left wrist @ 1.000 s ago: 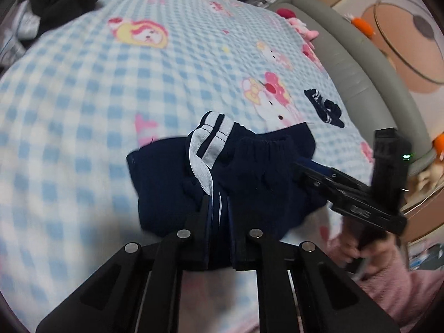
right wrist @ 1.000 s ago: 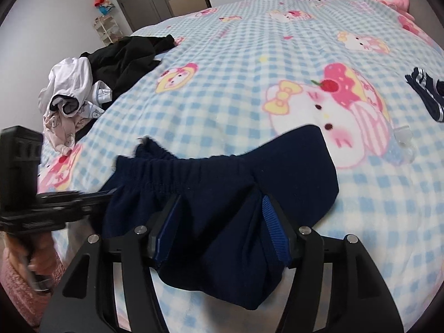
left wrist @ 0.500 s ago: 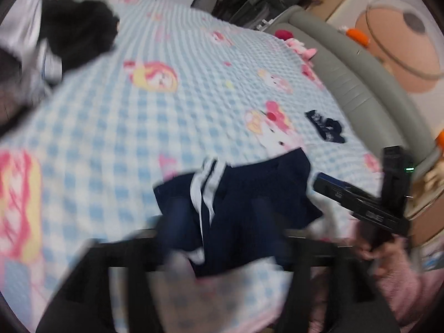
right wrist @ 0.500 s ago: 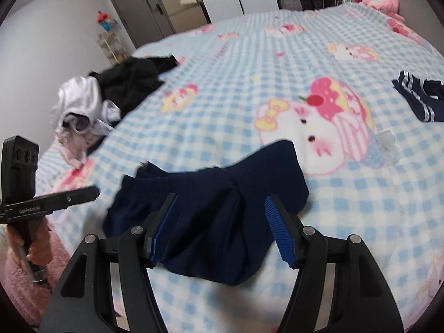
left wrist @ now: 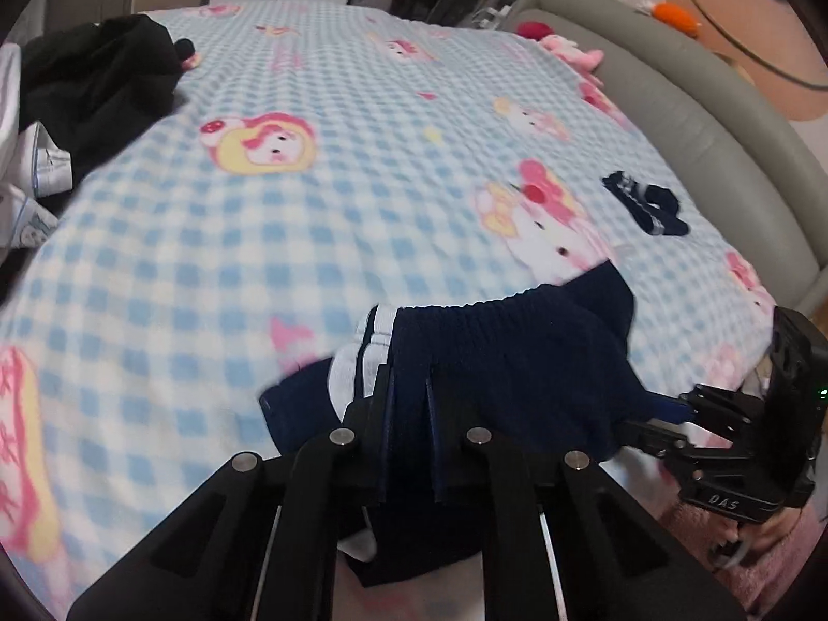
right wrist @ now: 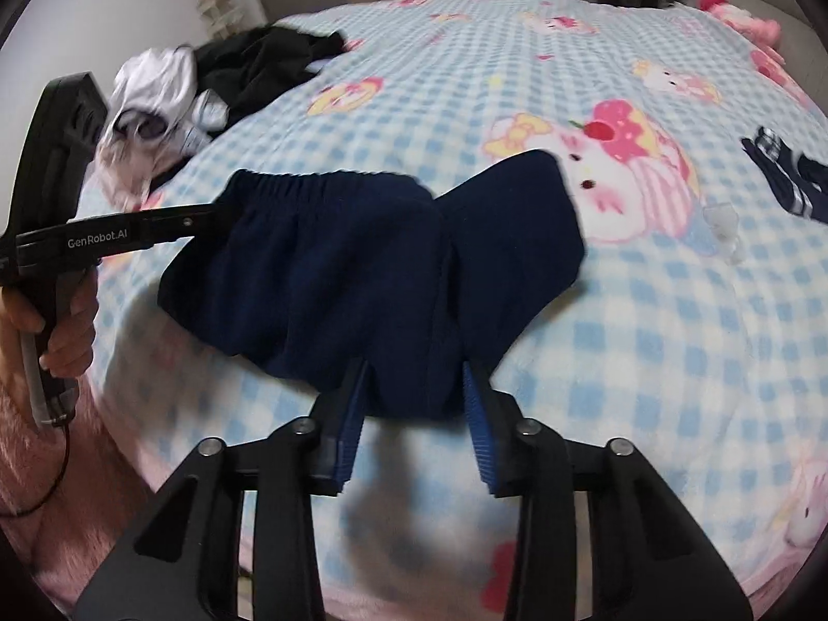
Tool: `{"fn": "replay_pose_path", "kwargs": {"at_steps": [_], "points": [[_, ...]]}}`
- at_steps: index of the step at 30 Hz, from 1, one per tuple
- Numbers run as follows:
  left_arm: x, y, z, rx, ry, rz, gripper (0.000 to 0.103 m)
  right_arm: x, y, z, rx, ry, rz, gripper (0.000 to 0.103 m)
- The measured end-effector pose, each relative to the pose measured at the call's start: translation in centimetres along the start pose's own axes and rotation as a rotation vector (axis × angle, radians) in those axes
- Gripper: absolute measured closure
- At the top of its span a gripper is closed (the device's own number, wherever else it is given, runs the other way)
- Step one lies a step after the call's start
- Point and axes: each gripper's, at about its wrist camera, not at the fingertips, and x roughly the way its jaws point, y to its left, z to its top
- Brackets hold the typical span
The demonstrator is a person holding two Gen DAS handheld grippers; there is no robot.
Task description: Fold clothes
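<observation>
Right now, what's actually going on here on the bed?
A person is folding navy shorts on a bed covered by a blue checked cartoon blanket, using two handheld grippers. The left gripper is clamped on the waistband end near the white side stripes. The right gripper has navy fabric between its blue pads, though they look spread apart. The shorts are bunched, not yet folded flat. A pile of dark and white clothes waits at the far corner.

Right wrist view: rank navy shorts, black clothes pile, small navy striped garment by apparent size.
1. navy shorts, though nearest the camera, which inflates them
2. black clothes pile, farther back
3. small navy striped garment, partly cut off at the frame edge
</observation>
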Motion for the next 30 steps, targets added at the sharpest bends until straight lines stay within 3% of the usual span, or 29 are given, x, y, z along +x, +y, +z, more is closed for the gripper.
{"fn": "replay_pose_path", "kwargs": {"at_steps": [3,6,9,12,16,17,18,23,25,27,29,30], "points": [[1.3,1.6,-0.2,-0.064,0.058,-0.019,0.076,0.5,-0.9,0.7,0.053,-0.017,-0.053,0.069],[-1.3,2.4,-1.4,-0.128,-0.011,-0.049,0.070,0.5,-1.3,0.7,0.064,-0.003,-0.054,0.068],[-5.1,3.3,-3.3,-0.207,-0.105,-0.095,0.054,-1.6,-1.5,0.3,0.094,-0.077,-0.010,0.066],[-5.7,3.4,-5.5,-0.223,-0.106,-0.172,0.054,-2.6,-2.2,0.1,0.154,-0.128,0.064,0.066],[-3.2,1.6,-6.0,-0.140,-0.024,-0.090,0.056,-0.8,-1.8,0.4,0.181,-0.071,0.106,0.065],[-2.4,1.6,-6.0,-0.144,-0.005,-0.066,0.061,0.0,-1.4,0.4,0.170,-0.052,0.100,0.065],[-1.8,1.7,-6.1,-0.154,0.015,-0.047,0.073,0.4,-1.2,0.3,0.161,-0.047,0.080,0.065],[-2.4,3.4,-6.5,-0.238,0.087,-0.022,0.079,0.2,-1.8,-0.4,0.188,-0.050,0.018,0.067],[-3.4,3.5,-6.9,-0.234,0.072,-0.049,0.078,-0.7,-2.3,-0.6,0.168,-0.064,-0.051,0.045],[-4.8,3.4,-6.9,-0.235,0.009,-0.092,0.080,-1.5,-2.8,-0.6,0.171,-0.081,-0.062,0.045],[-5.7,2.7,-6.4,-0.208,-0.054,-0.090,0.080,-2.5,-2.8,-0.4,0.184,-0.113,-0.058,0.045],[-5.2,2.5,-6.2,-0.195,-0.047,-0.079,0.080,-3.0,-2.8,-0.2,0.189,-0.130,-0.057,0.045]]}}
